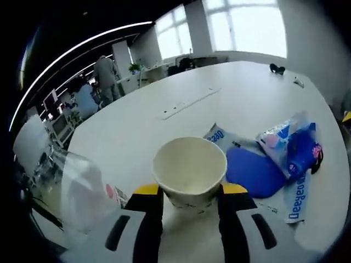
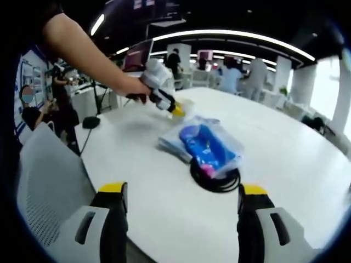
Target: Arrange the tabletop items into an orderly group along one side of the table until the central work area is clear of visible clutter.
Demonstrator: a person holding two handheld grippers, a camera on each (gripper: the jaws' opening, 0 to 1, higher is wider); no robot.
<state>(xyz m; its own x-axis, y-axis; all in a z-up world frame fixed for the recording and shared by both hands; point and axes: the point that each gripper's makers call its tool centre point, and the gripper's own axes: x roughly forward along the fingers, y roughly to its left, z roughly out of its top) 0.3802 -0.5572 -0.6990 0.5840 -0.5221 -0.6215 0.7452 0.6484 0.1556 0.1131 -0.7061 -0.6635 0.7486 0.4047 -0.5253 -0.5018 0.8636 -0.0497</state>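
A cream paper cup stands upright between my left gripper's yellow-tipped jaws, which press on both its sides. Right of it lie a blue oval pad, a clear bag of blue items and a white packet with blue print. In the right gripper view a person's hand holds the left gripper at the cup, beyond the clear bag and a black coiled cable. My right gripper hangs open over the near table, nothing between its jaws.
A clear plastic item sits left of the cup near the table edge. Small dark objects lie at the far end. A white mesh chair stands at the table's near left. People are in the background.
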